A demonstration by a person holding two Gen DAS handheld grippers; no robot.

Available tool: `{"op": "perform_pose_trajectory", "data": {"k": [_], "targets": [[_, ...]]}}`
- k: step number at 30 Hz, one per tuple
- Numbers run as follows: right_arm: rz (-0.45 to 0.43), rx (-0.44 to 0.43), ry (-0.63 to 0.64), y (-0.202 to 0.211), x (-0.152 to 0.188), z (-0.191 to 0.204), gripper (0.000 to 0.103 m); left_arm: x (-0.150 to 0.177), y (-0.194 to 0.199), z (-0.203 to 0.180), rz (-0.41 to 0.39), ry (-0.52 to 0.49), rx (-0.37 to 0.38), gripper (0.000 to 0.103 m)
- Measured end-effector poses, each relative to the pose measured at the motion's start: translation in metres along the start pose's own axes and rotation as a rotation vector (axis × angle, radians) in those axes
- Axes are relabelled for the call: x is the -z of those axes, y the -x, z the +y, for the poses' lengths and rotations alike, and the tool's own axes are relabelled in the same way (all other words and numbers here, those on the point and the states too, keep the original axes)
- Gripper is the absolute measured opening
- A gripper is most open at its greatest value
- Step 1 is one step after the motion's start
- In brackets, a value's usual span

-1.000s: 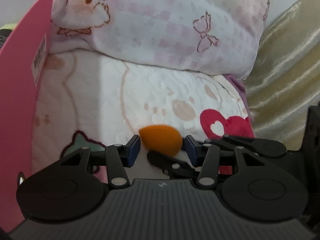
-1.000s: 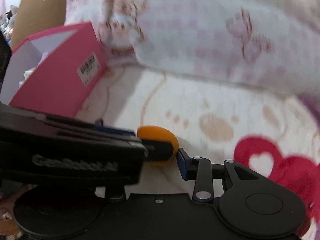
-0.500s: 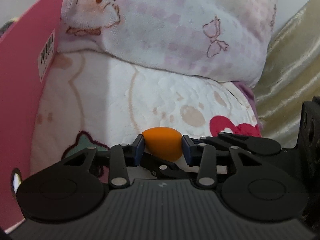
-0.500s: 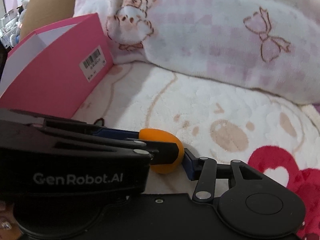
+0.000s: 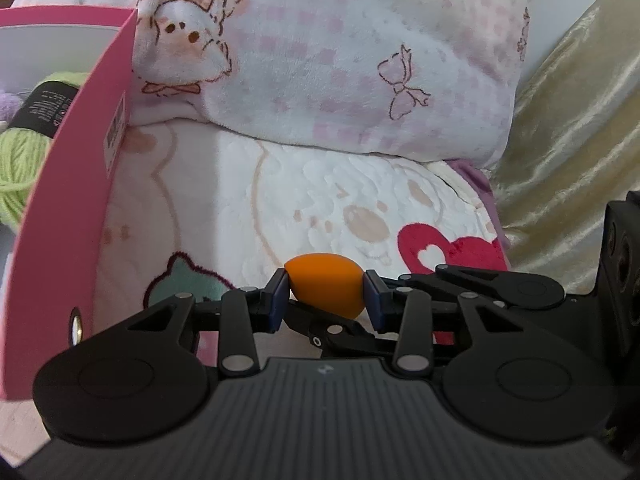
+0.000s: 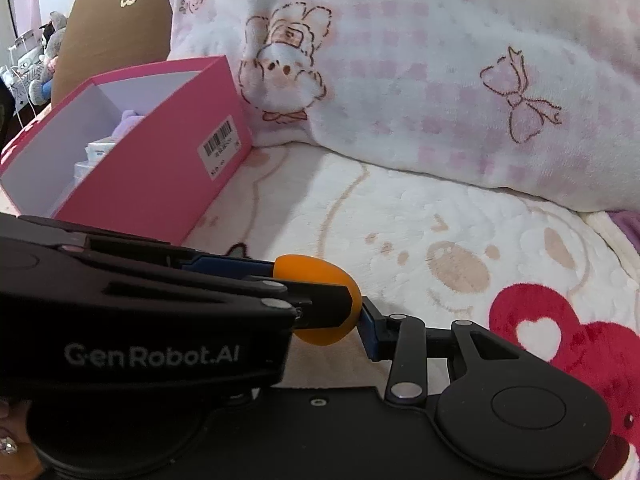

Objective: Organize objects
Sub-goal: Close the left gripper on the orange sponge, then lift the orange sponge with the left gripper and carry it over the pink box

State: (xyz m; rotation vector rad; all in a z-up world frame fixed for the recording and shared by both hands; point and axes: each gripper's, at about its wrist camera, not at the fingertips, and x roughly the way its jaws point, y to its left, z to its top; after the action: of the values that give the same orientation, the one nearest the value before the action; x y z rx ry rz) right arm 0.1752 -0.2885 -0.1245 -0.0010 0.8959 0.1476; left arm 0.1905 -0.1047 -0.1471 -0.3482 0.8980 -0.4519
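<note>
An orange egg-shaped sponge [image 5: 324, 290] hangs just above the bed blanket, and my left gripper [image 5: 325, 300] is shut on it, blue pads pressed to its two sides. In the right wrist view the sponge [image 6: 316, 276] pokes out past the left gripper [image 6: 312, 300], which lies across the front. My right gripper [image 6: 320, 330] is closing; one blue pad [image 6: 370, 332] rests against the sponge's end and the other finger is hidden behind the left gripper. One of its black fingers [image 5: 344, 334] reaches under the sponge in the left wrist view.
An open pink box [image 5: 68, 220] [image 6: 160, 184] stands at the left, holding green yarn [image 5: 16, 160] and other small items. A plush pink-checked pillow [image 5: 340, 60] lies behind, on a white blanket with a red heart [image 5: 440, 252]. Gold fabric [image 5: 560, 140] hangs at the right.
My left jaws closed from open around the orange sponge to pressing on it. Both views have risen a little, and the pink box's inside has come into sight.
</note>
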Motion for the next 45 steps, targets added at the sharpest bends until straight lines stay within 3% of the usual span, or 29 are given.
{"op": "perform_pose_trajectory", "data": {"k": [13, 16, 25, 28, 45], "targets": [[-0.019, -0.005, -0.056, 0.036, 0.005, 0.018, 0.045, 0.006, 0.042, -0.015, 0.003, -0.025, -0.008, 0.038], [-0.009, -0.023, -0.124, 0.044, 0.010, 0.019, 0.045, 0.008, 0.050, -0.020, 0.032, -0.037, -0.013, 0.038], [0.033, -0.049, -0.151, 0.063, 0.023, 0.039, 0.045, 0.026, 0.075, -0.018, 0.083, -0.020, -0.007, 0.038], [0.046, -0.093, -0.174, 0.063, 0.031, 0.045, 0.045, 0.033, 0.083, -0.011, 0.101, -0.009, -0.011, 0.038], [0.011, -0.098, 0.027, 0.096, 0.056, 0.110, 0.045, 0.069, 0.144, -0.007, 0.117, -0.046, -0.055, 0.038]]}}
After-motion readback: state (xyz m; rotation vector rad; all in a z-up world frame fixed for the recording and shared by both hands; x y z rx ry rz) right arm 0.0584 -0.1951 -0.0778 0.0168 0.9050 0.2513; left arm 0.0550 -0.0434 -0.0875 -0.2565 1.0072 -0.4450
